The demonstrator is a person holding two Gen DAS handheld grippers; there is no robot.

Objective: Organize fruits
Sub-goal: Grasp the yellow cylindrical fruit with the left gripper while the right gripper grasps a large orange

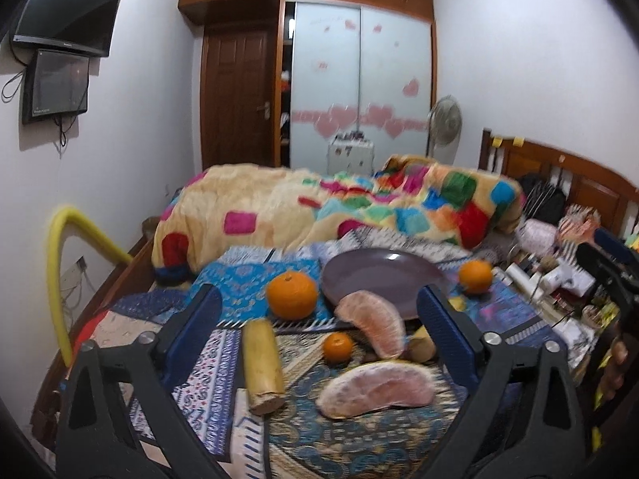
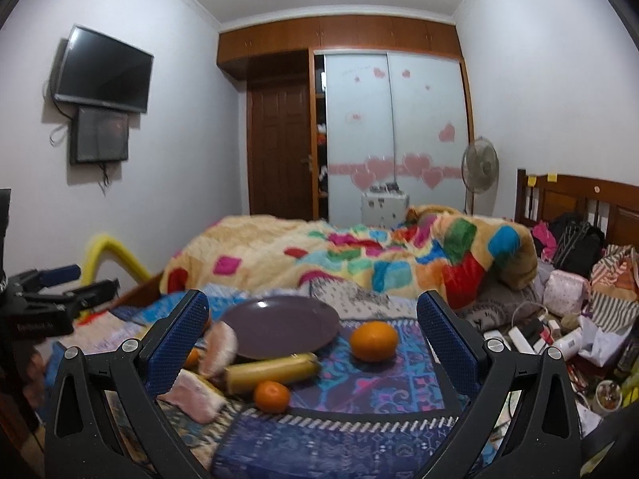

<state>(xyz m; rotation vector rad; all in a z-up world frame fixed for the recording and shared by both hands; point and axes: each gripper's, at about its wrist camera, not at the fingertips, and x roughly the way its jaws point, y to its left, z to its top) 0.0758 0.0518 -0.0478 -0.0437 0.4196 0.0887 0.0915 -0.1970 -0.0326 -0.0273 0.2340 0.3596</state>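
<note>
L gripper (image 1: 319, 319) fingers wide apart w/ nothing gripped, R gripper (image 2: 311, 319) likewise spread & empty, purple plate (image 1: 379, 275) bare on patterned cloth (image 1: 359, 439), pomelo wedge (image 1: 373, 325) prob. leaning on its rim, 2nd wedge (image 1: 377, 393), banana (image 1: 263, 363), small orange (image 1: 337, 346) near it, big orange (image 1: 291, 294) left of plate, another orange (image 1: 475, 276) right.

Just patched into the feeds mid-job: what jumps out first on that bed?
The fruit scattered on the patterned cloth: two pink pomelo segments, three oranges and a banana, all around an empty purple plate. Behind them a bright patchwork blanket lies heaped across the bed. Both grippers, left gripper and right gripper, are open and hold nothing.
</note>
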